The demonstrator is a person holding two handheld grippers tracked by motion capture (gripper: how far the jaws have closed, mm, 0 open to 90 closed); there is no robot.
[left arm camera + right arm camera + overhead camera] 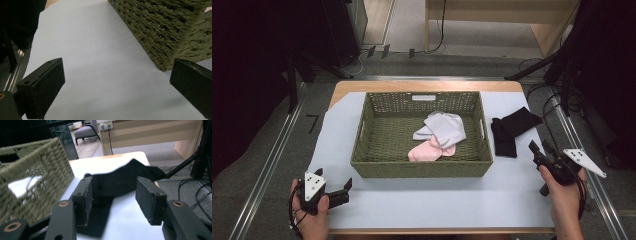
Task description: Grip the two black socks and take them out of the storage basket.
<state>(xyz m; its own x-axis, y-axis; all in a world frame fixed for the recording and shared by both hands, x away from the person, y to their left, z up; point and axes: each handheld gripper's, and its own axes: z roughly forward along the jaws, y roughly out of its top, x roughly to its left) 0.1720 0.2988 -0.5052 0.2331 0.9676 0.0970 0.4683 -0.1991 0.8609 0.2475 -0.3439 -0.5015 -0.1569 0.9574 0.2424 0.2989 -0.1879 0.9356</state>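
A green woven basket (422,167) stands mid-table on a pale cloth, holding a light grey sock (446,127) and a pink sock (428,151). A pair of black socks (512,131) lies on the cloth just right of the basket. My right gripper (539,148) hovers open near the table's right edge, just short of the black socks (117,183), which show between and beyond its spread jaws. At the front left corner my left gripper (346,187) is held open and empty, pointing right toward the basket's near left corner (172,47).
The pale cloth (432,200) covers the wooden table, with bare room in front of the basket. Metal rails (267,165) run along both sides. Cables (557,95) and dark stands lie on the floor beyond the right edge.
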